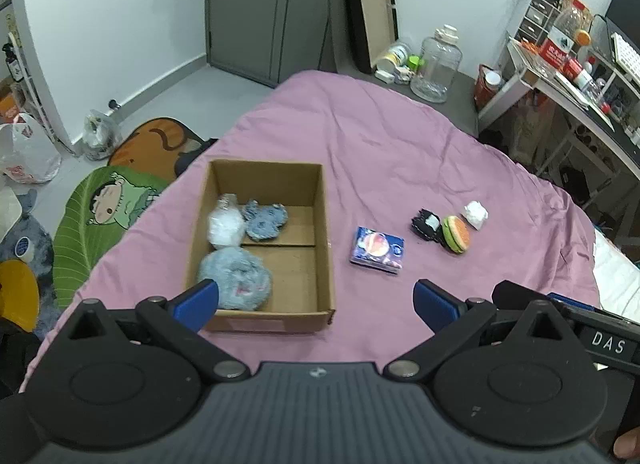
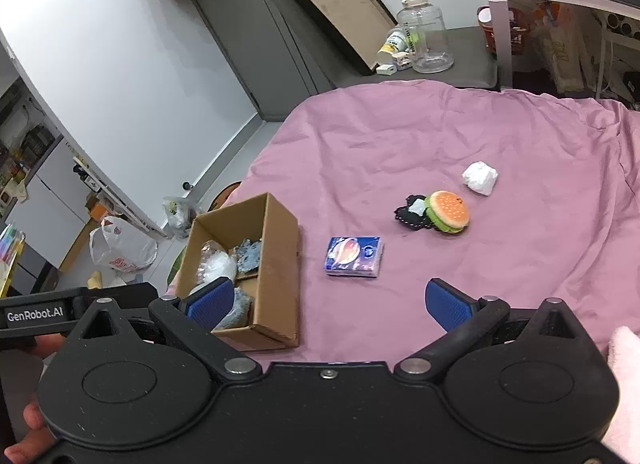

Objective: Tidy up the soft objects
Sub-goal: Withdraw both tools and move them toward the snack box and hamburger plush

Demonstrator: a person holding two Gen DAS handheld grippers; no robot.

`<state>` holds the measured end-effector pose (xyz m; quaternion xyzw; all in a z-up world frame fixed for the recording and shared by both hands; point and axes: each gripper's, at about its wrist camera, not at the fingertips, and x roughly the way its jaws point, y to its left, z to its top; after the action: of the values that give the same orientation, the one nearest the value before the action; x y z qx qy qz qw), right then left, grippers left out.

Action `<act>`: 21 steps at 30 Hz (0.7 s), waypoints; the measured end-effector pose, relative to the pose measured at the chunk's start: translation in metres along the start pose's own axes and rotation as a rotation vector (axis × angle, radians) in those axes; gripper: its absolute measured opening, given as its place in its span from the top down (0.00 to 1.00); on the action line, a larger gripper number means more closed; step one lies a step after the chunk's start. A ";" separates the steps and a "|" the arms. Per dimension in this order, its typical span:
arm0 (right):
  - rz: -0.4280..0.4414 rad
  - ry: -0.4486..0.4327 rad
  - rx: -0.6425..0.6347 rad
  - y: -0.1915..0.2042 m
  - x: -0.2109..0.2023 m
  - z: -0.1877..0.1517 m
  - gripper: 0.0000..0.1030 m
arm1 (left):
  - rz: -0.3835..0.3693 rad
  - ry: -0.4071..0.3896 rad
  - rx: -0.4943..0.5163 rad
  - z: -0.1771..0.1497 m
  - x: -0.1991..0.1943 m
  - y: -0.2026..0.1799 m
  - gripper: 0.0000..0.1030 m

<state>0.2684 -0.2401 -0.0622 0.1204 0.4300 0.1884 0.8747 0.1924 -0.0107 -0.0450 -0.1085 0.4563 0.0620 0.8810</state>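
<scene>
Blue-padded left gripper [image 1: 316, 300] and right gripper [image 2: 330, 302] hover level, jaws wide

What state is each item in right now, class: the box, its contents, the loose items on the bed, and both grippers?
Cardboard box: open, upright, partly filled.
Fluffy blue toy: inside box.
Tissue pack: flat on the pink sheet, outside box.
Burger plush: outside, touching black item.
White wad: loose, apart.
Left gripper: open, empty.
Right gripper: open, empty.
</scene>
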 end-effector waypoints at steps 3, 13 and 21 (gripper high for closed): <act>-0.007 0.000 0.013 -0.009 0.002 0.002 0.00 | -0.012 0.022 0.023 0.002 0.008 -0.011 0.00; -0.035 -0.005 0.080 -0.050 0.011 0.017 0.00 | 0.012 0.044 0.009 0.012 0.035 -0.040 0.01; -0.029 0.007 0.123 -0.078 0.022 0.031 0.00 | -0.001 0.045 0.034 0.025 0.059 -0.067 0.01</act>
<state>0.3230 -0.3023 -0.0887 0.1672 0.4453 0.1496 0.8668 0.2601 -0.0689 -0.0703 -0.0949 0.4768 0.0515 0.8723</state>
